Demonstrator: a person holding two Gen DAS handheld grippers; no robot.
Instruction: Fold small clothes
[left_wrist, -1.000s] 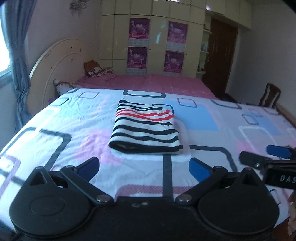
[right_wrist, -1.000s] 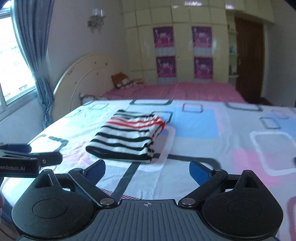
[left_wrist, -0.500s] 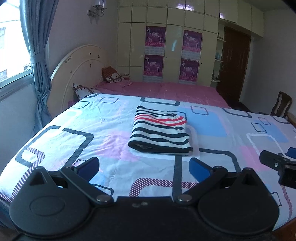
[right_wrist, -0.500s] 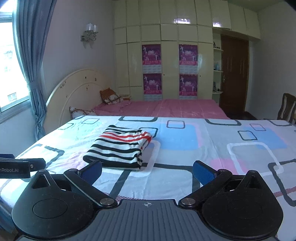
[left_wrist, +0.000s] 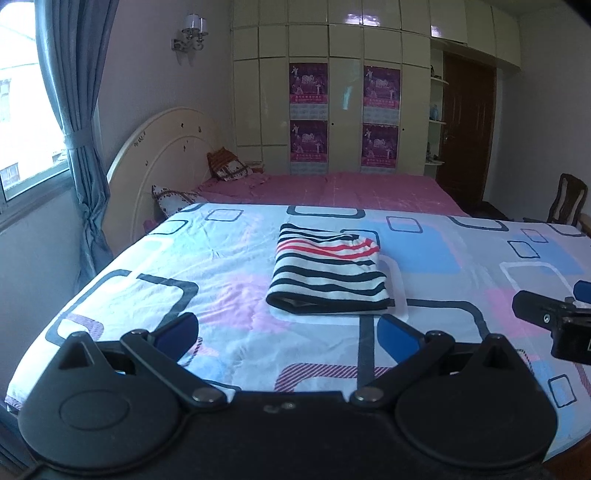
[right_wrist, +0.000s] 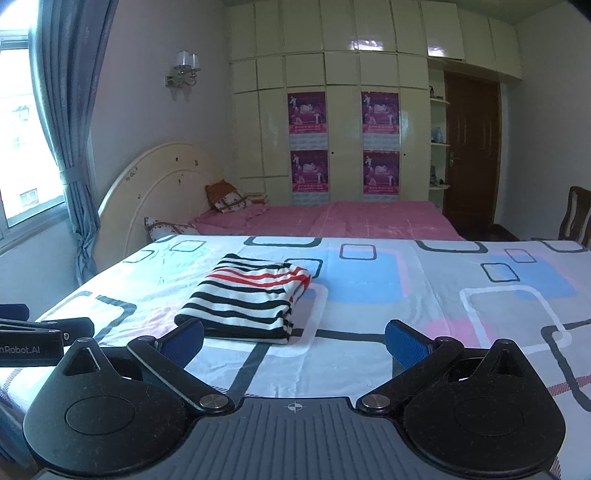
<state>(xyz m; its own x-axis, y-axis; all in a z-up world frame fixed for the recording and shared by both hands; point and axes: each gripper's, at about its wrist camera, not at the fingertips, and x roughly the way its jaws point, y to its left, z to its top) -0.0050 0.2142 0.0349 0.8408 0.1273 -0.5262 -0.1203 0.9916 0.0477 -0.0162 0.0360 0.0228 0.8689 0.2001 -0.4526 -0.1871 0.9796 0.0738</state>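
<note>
Two hand-held grippers hang over the near edge of the bed, and neither has anything between its fingers. Our left gripper (left_wrist: 286, 330) stands with its blue-padded jaws spread wide over bare sheet; our right gripper (right_wrist: 293, 341) is just as wide, its jaws having just finished opening, again with only bedding between them. We read this as a release: the small black-and-white striped knit garment with a band of red stripes (left_wrist: 327, 275) lies beyond both sets of pads, touching neither, folded into a compact rectangle with its thick doubled edge facing us. It sits flat near the middle of the bed, a little to the left of centre in the right wrist view (right_wrist: 245, 301). Judging by its tidy shape, we think the fold is finished, and the grippers sit back from it so as not to disturb the stack.

The surface is a white cotton bedsheet printed with rounded black-outlined squares and pink and blue patches (left_wrist: 155, 288), soft and lightly creased, so it would drag if we pushed cloth across it. Behind it lies a second bed under a pink cover (right_wrist: 351, 219) with a curved cream headboard (right_wrist: 147, 188). Tall cream wardrobe doors carrying purple posters (left_wrist: 308, 118) fill the far wall, a blue curtain (left_wrist: 79, 122) hangs at the window on the left, and a dark wooden door (right_wrist: 471, 155) stands on the right.
</note>
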